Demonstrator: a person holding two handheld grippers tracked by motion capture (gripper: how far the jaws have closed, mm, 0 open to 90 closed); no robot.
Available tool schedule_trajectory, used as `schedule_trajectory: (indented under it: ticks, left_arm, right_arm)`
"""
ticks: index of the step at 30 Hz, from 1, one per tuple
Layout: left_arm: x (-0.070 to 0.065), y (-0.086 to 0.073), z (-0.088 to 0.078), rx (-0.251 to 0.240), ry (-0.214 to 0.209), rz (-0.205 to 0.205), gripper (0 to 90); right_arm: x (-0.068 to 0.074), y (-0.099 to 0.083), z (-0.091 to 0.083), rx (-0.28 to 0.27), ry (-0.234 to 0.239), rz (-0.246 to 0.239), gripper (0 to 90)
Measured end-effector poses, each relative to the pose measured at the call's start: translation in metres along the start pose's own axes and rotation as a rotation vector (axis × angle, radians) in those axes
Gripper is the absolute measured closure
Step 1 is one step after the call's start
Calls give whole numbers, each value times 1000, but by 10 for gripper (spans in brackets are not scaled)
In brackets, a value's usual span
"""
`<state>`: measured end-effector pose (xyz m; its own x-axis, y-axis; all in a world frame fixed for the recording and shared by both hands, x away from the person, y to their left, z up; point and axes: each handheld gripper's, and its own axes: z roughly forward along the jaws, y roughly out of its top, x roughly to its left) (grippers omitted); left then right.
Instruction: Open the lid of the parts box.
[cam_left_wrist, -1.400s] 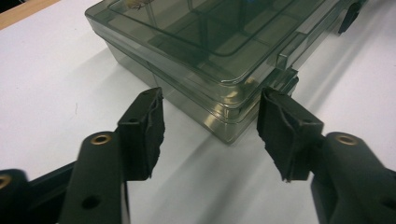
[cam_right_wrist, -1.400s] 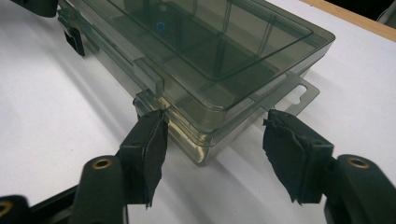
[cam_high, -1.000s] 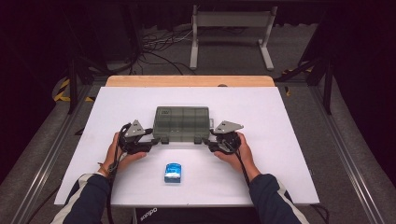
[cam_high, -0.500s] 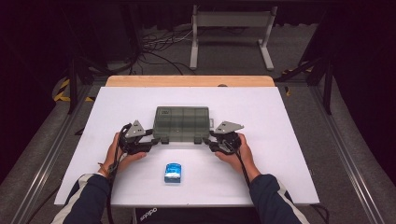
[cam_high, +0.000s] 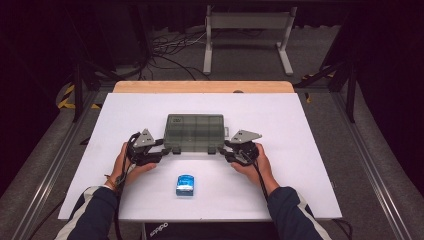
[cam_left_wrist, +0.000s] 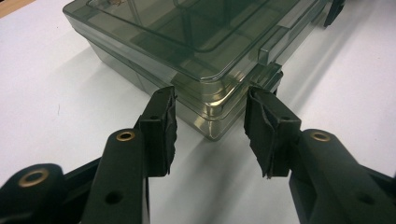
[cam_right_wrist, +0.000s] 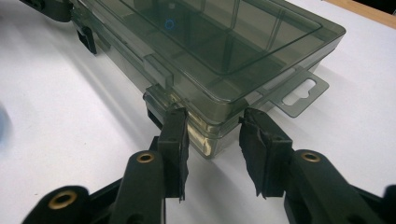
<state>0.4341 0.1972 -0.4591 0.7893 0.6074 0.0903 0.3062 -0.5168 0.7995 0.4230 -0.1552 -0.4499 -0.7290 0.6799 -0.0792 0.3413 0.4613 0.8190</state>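
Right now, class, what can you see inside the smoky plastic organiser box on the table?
Through the closed tinted lid of the organiser box, divider walls forming compartments show. No contents are evident, though tint and reflections obscure the compartment floors.

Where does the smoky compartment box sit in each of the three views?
High view: compartment box mid-table, between both tongs.
Left gripper view: its corner pokes between the open jaws.
Right gripper view: its corner between the open jaws.
Shared landmark: the hang tab, on the box's right end.

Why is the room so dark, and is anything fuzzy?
High view: only the white table is lit, the surroundings are dark. Left gripper view: the organizer box looks sharp, with soft shadows. Right gripper view: a blue blur sits at the left edge.
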Motion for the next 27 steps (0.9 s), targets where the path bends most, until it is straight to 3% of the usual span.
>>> schedule_trajectory:
  ticks: [27]
  left_arm:
    - [0, -1, -1, 4, -1, -13, 563]
  right_arm:
    - [2, 0, -1, 14, -11, -15, 687]
